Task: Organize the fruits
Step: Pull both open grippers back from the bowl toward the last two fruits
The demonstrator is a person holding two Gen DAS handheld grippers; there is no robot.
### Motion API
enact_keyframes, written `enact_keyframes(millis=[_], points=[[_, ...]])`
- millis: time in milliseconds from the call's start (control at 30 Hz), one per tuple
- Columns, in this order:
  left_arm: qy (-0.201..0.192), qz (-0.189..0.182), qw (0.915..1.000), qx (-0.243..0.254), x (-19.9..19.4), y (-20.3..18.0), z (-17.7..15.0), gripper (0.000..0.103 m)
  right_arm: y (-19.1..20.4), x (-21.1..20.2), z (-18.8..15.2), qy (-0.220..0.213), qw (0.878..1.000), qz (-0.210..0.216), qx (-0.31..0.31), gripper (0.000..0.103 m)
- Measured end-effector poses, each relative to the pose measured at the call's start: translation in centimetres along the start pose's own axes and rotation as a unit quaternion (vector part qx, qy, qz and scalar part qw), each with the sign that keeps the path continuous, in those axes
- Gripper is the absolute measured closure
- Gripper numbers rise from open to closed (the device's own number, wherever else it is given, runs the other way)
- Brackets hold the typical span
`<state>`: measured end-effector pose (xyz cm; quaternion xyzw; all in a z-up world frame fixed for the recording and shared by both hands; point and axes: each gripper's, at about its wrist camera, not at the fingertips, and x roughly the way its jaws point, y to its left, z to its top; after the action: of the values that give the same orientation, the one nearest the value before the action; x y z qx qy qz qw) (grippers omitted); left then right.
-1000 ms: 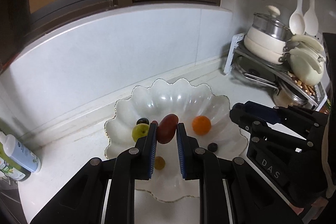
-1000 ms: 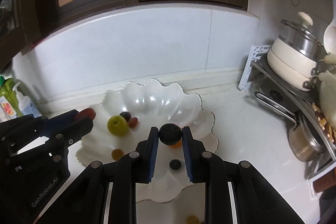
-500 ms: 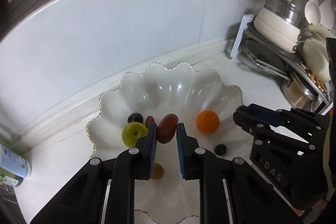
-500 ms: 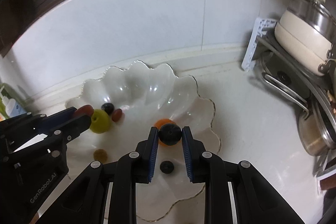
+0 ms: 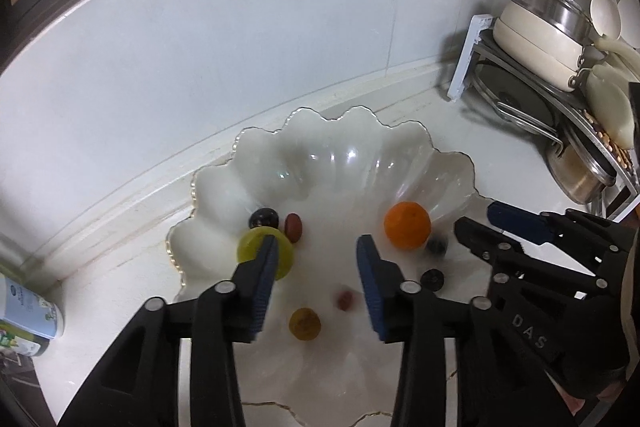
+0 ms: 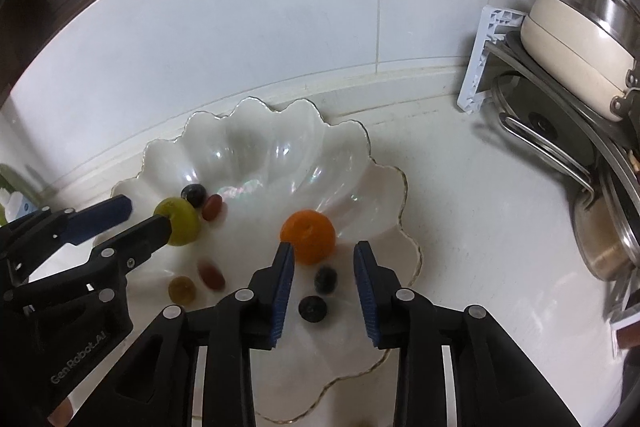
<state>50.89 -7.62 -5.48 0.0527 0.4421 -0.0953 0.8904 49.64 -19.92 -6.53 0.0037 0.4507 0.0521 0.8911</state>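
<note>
A white scalloped bowl (image 5: 304,113) (image 6: 256,105) holds an orange (image 5: 407,225) (image 6: 308,235), a green fruit (image 5: 250,247) (image 6: 180,221), a dark grape (image 5: 263,218) and a red date (image 5: 293,227). My left gripper (image 5: 316,247) (image 6: 144,217) hangs over the bowl, jaws opening, with nothing between them. Below it a blurred red fruit (image 5: 345,300) (image 6: 211,275) lies loose in the bowl. My right gripper (image 6: 324,255) (image 5: 478,223) is also opening. A blurred dark fruit (image 6: 326,279) (image 5: 436,247) sits free under it, beside another dark fruit (image 6: 312,308).
A small yellow-brown fruit (image 5: 305,323) (image 6: 182,289) lies near the bowl's front. A metal rack with a cream lidded pot (image 5: 536,35) (image 6: 576,39) and pans stands at the right. A bottle (image 5: 24,315) is at the far left. The tiled wall runs close behind the bowl.
Both grippers sank toward the bowl and then opened. The red fruit left the left jaws and the dark fruit left the right jaws; both now lie in the bowl.
</note>
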Motion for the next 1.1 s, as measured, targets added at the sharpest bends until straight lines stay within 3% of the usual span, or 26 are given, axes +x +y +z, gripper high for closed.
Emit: enact_keyframes(millis=[67,300,533,867,1100], points=[[-0.004,0.011,0.9999,0.001,-0.3,0.2,-0.1,0.044,0.0,-0.3,-0.2,-0.002,1.0,-0.001,-0.001,0.071],[-0.024,0.039,0.9989,0.008,-2.4,0.6,-0.8,0.032,0.1,-2.3,-1.1,-0.016,1.0,-0.01,0.001,0.071],[-0.065,0.052,0.9964,0.016,-5.6,0.4,-1.3,0.009,0.1,-5.0,-2.1,-0.036,0.999,-0.02,0.003,0.071],[-0.133,0.072,0.9874,0.046,-9.2,-1.1,-2.4,0.008,-0.3,-9.3,-3.8,-0.071,0.996,-0.051,0.0,0.07],[-0.135,0.02,0.9903,0.023,-11.2,-1.1,-2.7,0.009,-1.0,-11.4,-5.0,-0.085,0.995,-0.054,0.007,0.07]])
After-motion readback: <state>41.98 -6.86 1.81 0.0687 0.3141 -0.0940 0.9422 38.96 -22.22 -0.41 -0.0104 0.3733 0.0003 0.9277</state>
